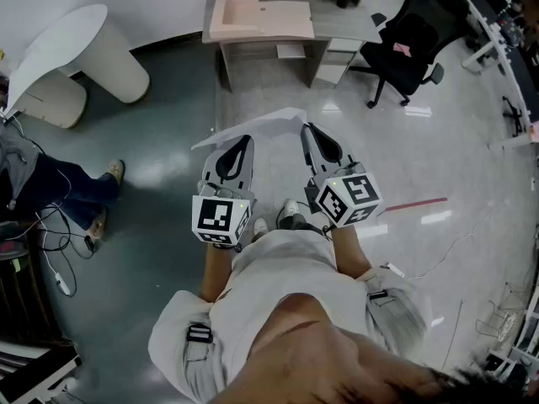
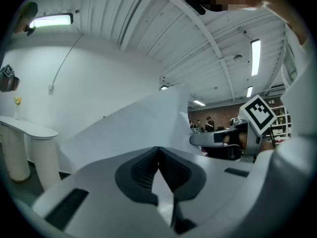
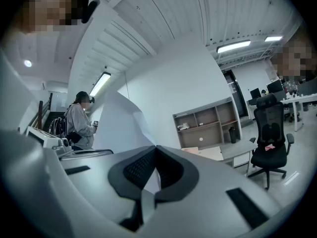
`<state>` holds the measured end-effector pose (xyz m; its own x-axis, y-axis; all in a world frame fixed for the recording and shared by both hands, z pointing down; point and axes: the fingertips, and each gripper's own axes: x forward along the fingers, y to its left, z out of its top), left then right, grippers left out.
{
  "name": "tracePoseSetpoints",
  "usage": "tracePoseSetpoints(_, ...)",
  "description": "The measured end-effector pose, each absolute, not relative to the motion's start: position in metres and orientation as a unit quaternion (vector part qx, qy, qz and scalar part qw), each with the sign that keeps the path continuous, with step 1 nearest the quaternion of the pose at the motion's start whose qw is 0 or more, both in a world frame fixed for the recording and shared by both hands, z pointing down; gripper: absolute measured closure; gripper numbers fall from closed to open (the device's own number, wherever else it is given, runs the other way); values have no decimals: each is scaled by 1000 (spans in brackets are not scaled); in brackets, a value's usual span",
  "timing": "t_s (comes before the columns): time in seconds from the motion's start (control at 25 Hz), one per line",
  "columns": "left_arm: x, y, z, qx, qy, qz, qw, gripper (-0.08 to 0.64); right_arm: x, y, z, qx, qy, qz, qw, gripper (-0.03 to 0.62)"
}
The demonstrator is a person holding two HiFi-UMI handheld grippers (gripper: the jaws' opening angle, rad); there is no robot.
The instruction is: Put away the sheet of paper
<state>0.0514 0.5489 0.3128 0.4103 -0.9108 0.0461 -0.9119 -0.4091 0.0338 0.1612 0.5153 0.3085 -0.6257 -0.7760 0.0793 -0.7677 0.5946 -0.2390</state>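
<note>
You get bright, even light from ceiling tubes, w/ glare patches on the floor. Gripper views warp at edges, corners black, foreground soft.

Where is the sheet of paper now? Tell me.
The sheet of paper hangs mid-air at the head view's centre, clamped by the left gripper and the right gripper, short of the desk.

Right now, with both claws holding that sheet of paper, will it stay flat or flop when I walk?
Probably floppy: the sheet of paper bows and creases between the left claw and the right claw. Likely very light, so moving air may flap its free edge. Each claw grips only an edge, so a sharp tug might tear it.
</note>
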Motion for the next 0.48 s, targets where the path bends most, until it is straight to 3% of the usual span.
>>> tracePoseSetpoints(0.48,13,590,309,840,-542,2,17,545,125,567,311,-443,888,-122,4,574)
